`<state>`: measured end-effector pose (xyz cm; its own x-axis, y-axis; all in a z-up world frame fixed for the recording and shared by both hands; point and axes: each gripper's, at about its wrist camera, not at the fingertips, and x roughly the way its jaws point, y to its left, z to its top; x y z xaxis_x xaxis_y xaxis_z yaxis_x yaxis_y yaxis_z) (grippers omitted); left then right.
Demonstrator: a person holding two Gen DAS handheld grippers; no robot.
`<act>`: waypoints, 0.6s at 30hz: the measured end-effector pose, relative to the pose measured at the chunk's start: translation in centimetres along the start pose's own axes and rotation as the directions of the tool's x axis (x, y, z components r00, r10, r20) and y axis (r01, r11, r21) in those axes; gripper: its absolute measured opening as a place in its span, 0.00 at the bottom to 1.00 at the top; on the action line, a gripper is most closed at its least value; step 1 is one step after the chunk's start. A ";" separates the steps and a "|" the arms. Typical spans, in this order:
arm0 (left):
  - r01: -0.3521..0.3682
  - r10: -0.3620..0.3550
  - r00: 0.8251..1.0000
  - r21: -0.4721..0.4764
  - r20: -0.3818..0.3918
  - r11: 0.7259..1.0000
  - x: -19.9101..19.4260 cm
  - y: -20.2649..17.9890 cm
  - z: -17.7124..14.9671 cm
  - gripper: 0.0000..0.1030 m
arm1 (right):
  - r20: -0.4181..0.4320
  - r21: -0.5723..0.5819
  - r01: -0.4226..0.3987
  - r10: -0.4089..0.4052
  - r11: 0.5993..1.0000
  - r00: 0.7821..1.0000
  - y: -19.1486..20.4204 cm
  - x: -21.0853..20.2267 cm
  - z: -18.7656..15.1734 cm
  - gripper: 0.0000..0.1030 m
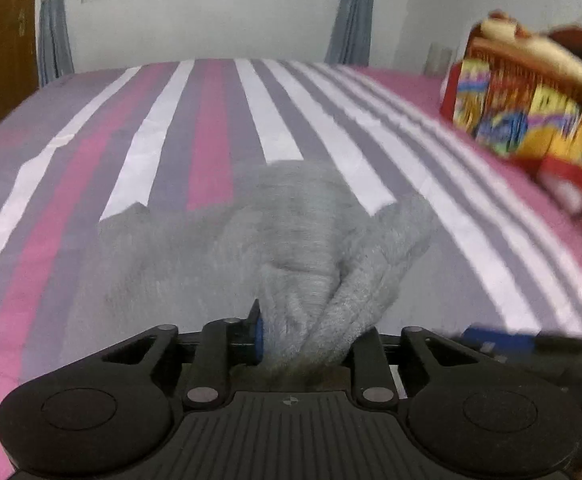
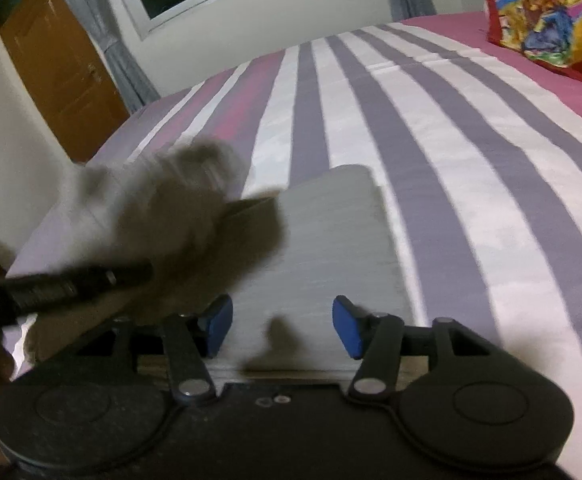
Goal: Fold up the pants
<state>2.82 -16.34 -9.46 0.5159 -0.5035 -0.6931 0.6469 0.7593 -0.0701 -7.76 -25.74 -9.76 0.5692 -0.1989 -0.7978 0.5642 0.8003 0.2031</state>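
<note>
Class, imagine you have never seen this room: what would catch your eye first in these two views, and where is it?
First, the grey pants, bunched in the middle of the striped bed sheet, with a fold pinched in the left hand-held gripper. Next, the bright patterned pillow at the far right of the bed. The right hand-held gripper hangs open over the flat part of the pants.
</note>
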 end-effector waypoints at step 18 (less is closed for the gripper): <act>-0.051 0.060 0.997 -0.198 0.043 0.979 -4.8 4.5 -1.8 0.63 | 0.007 0.093 -0.072 0.072 0.993 0.997 -1.1 -1.1 -0.1 0.67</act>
<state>2.26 -9.74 -7.72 0.5778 -0.4740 -0.6644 0.4957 0.8505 -0.1757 -9.09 -26.30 -9.18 0.6122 -0.1449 -0.7773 0.5749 0.7565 0.3117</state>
